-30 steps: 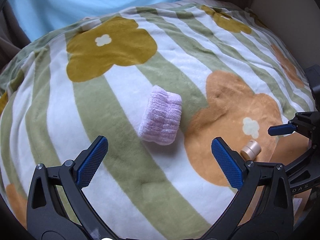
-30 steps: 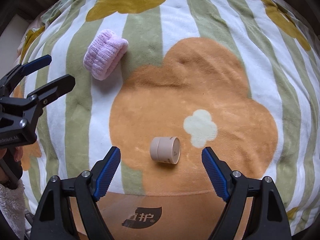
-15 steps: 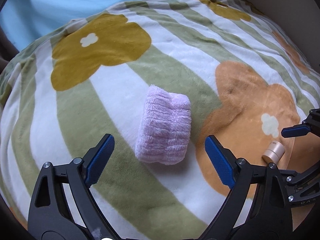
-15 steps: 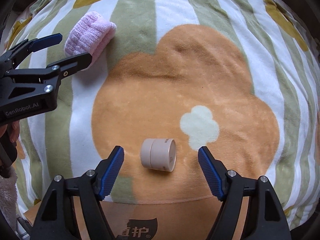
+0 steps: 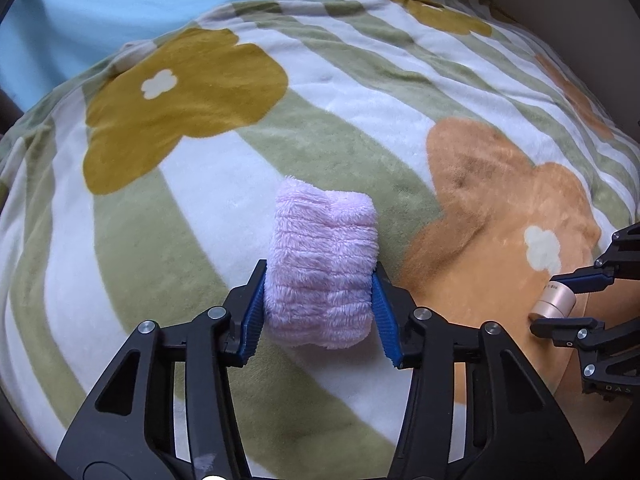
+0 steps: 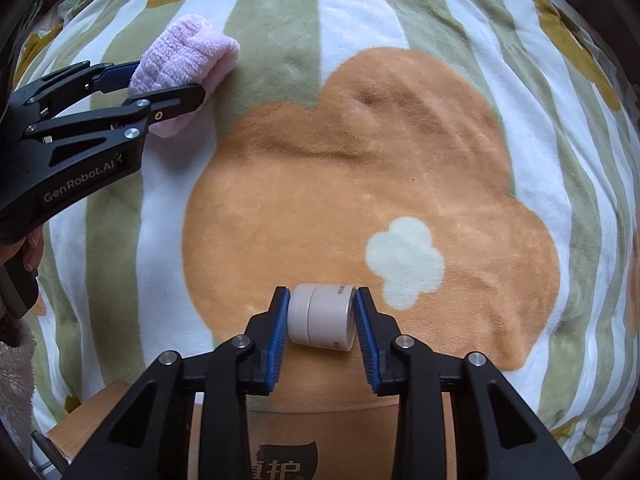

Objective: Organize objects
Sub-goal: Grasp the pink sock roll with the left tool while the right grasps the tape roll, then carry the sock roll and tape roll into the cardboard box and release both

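Left tongs [image 5: 318, 312], marked "GenRobot.AI", have just closed, pinching the pink towel roll [image 5: 322, 268]; right tongs [image 6: 322, 324] have just clamped the beige jar [image 6: 322, 316] on the blanket [image 6: 360, 160].

This looks like a home, most likely a bedroom or living corner. A thick plush blanket [image 5: 360, 92] with green and white stripes and big mustard and orange flower shapes covers a soft, rounded surface, perhaps a bed or couch. Behind it hangs pale blue fabric [image 5: 140, 4], and a plain beige wall [image 5: 560, 8] stands at the right. A brown cardboard box [image 6: 288, 456] with printed characters sits at the blanket's near edge.
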{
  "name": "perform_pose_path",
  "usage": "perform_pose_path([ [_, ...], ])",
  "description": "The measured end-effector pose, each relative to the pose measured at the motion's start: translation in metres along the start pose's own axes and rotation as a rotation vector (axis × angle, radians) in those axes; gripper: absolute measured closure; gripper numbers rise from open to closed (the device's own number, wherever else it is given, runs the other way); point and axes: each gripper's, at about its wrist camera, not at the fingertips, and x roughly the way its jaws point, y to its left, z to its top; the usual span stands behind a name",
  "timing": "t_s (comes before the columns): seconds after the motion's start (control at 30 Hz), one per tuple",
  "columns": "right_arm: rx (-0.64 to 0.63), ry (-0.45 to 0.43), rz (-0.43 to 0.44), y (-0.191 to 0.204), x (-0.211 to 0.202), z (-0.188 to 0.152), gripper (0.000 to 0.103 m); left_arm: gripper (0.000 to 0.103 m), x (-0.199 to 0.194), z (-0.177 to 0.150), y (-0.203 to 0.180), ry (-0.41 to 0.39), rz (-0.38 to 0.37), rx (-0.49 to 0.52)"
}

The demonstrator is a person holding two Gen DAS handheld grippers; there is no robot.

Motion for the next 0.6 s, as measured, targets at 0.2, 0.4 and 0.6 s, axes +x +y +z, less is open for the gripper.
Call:
perform_pose_path([
  [0.2,0.022,-0.006,-0.005,-0.002,-0.005,-0.009,0.075,0.059,-0.008,0.0,0.0,-0.01,-0.001,0.0],
  [0.4,0.032,-0.021,-0.007,-0.004,-0.015,-0.017,0.076,0.059,-0.025,0.003,-0.003,-0.027,-0.001,-0.005],
  [0.6,0.061,-0.055,-0.004,-0.008,-0.039,-0.026,0.076,0.059,-0.054,0.009,-0.009,-0.048,0.01,-0.009],
])
